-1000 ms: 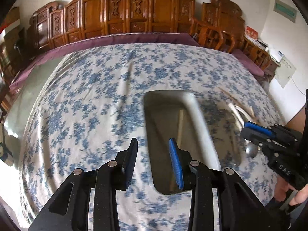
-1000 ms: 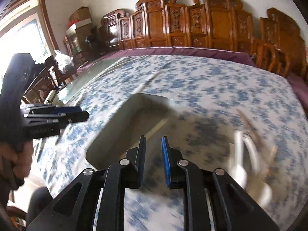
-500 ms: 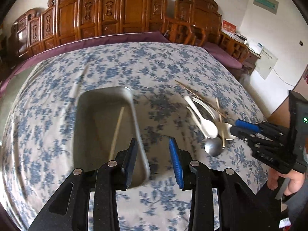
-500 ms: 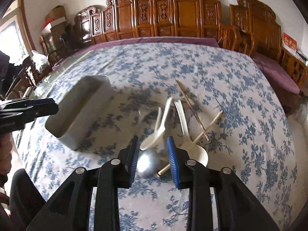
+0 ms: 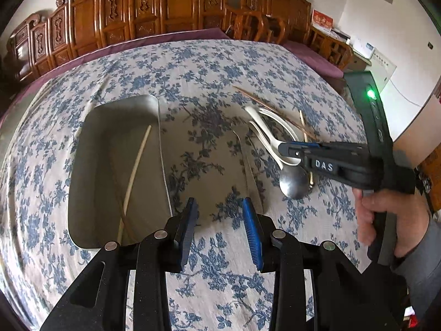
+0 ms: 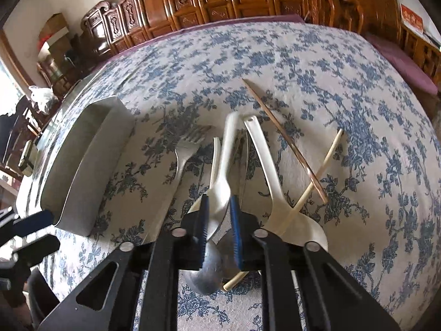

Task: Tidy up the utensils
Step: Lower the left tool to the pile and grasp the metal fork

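Note:
A metal tray [image 5: 91, 171] lies on the flowered tablecloth with a pale chopstick [image 5: 136, 171] inside; it also shows in the right wrist view [image 6: 80, 171]. To its right lies a pile: white spoons [image 6: 264, 171], a steel spoon [image 5: 293, 183], a fork [image 6: 184, 151], a brown chopstick [image 6: 284, 140] and a pale chopstick [image 6: 319, 171]. My left gripper [image 5: 220, 229] is open and empty, near the tray's right rim. My right gripper [image 6: 219, 229] is closed around the bowl of a white spoon [image 6: 224, 171] in the pile; it also shows in the left wrist view [image 5: 289, 149].
Carved wooden chairs [image 5: 179, 8] line the far edge of the table. A purple cloth border [image 5: 171, 40] runs along that far edge. The tablecloth [image 5: 220, 275] spreads in front of my left gripper.
My right gripper has moved down into the utensil pile and closed on a white spoon. My left gripper has swung right, so the tray now lies to its left.

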Demonstrator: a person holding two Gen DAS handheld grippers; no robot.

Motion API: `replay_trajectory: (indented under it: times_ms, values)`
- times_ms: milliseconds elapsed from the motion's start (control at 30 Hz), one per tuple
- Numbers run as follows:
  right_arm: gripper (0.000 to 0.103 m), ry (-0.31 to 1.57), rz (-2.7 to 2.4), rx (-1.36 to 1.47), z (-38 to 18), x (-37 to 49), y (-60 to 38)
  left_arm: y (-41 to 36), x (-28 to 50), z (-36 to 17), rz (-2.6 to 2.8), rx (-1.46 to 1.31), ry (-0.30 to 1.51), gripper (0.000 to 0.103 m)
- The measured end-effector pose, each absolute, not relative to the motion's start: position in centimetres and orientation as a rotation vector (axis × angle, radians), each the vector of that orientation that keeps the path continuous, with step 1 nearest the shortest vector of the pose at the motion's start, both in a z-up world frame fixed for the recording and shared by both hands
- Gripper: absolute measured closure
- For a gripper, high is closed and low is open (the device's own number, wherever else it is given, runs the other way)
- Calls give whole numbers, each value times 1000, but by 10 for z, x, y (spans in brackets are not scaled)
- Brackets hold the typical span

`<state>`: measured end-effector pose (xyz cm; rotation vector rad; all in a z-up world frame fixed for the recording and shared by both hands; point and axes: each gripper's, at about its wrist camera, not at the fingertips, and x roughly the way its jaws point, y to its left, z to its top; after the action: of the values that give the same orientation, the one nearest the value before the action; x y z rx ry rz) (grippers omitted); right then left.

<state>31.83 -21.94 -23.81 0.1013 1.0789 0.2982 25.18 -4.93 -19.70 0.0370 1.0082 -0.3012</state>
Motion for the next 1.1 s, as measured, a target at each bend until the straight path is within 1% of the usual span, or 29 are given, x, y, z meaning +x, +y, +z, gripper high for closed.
replay_trajectory:
  times_ms: [33,67,100,467,800,1100]
  values:
    - [96,1081,293,103,-238,318,-221,-51,252,-197,-303,39,1010,71]
    - [99,1075,291,107,-236,317,-223,-53,251,-198,-303,45,1012,71]
    - [100,1069,297,110,-234,315,-225,-55,251,-199,-304,48,1013,71]
    - [100,949,286,81,-204,287,-252,-90,273,-217,-309,84,1042,71]
    - [100,946,313,62,-203,286,-283,-123,329,-244,-276,111,1081,71]
    - [100,935,329,50,-203,286,-292,-130,364,-258,-237,100,1111,71]
